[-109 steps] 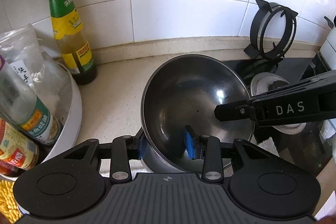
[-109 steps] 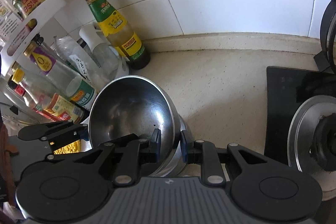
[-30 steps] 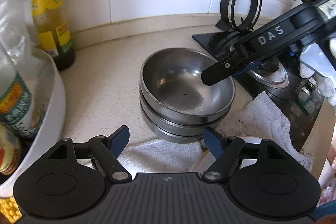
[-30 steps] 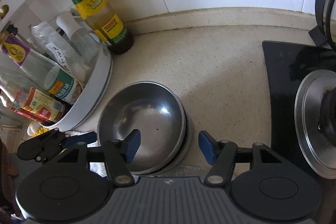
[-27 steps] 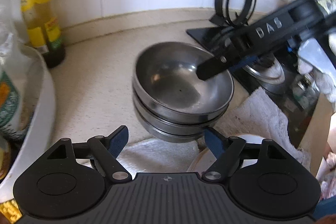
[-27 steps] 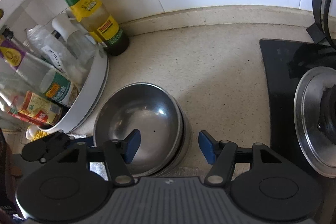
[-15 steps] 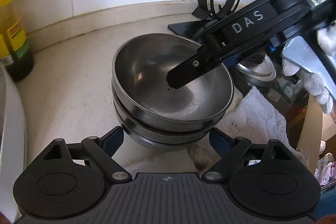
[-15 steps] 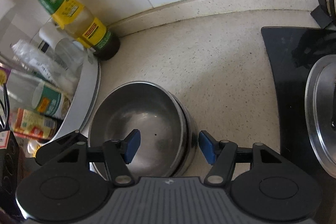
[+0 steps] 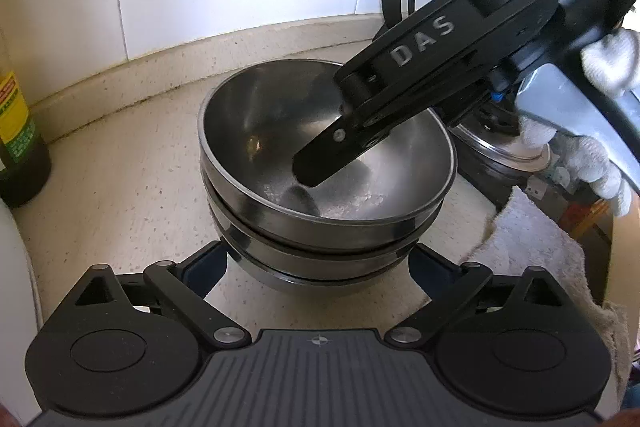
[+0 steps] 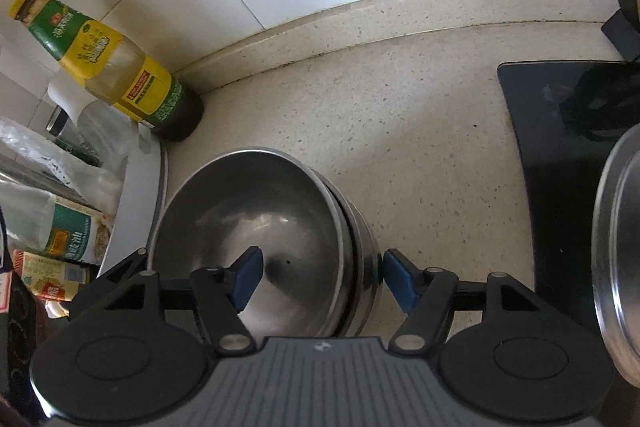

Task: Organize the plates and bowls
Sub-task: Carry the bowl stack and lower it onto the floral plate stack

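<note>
so three steel bowls (image 9: 326, 187) sit nested in one stack on the counter (image 10: 420, 131). left gripper (image 9: 316, 263) is wide, its jaws just opening, pads flanking the stack's base without touching. right gripper (image 10: 320, 277), marked "das", also just opening, straddles the rim, one finger inside. one yellow-labelled bottle (image 10: 112, 65); its print is unreadable.

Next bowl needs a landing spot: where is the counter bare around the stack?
Bare counter lies between the bowl stack, the wall curb and the black stovetop. Crowded left: sauce bottle and white condiment rack.
</note>
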Demonstrator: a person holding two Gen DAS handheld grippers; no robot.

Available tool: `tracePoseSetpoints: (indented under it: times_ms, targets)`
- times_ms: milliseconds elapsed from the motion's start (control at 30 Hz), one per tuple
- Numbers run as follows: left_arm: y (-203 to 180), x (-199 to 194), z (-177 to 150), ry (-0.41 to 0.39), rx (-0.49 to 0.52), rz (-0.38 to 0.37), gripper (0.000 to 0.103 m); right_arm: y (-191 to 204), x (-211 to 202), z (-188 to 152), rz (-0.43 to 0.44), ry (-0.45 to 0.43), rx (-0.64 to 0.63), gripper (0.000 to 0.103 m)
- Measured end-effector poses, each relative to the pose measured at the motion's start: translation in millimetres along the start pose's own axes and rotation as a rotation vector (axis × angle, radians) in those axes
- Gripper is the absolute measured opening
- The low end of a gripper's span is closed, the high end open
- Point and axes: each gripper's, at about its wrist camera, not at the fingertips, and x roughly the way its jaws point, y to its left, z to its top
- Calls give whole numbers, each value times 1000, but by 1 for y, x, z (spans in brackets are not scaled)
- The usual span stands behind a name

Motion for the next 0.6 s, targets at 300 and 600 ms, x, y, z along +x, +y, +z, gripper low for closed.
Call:
tracePoseSetpoints:
  times_ms: [300, 600]
  targets:
    - [-2, 23, 6, 22, 16, 42, 103, -9, 10, 9, 66, -24, 8, 91]
    - [-8, 38, 9, 24, 61, 114, 103, -15, 20, 14, 135, -30, 19, 94]
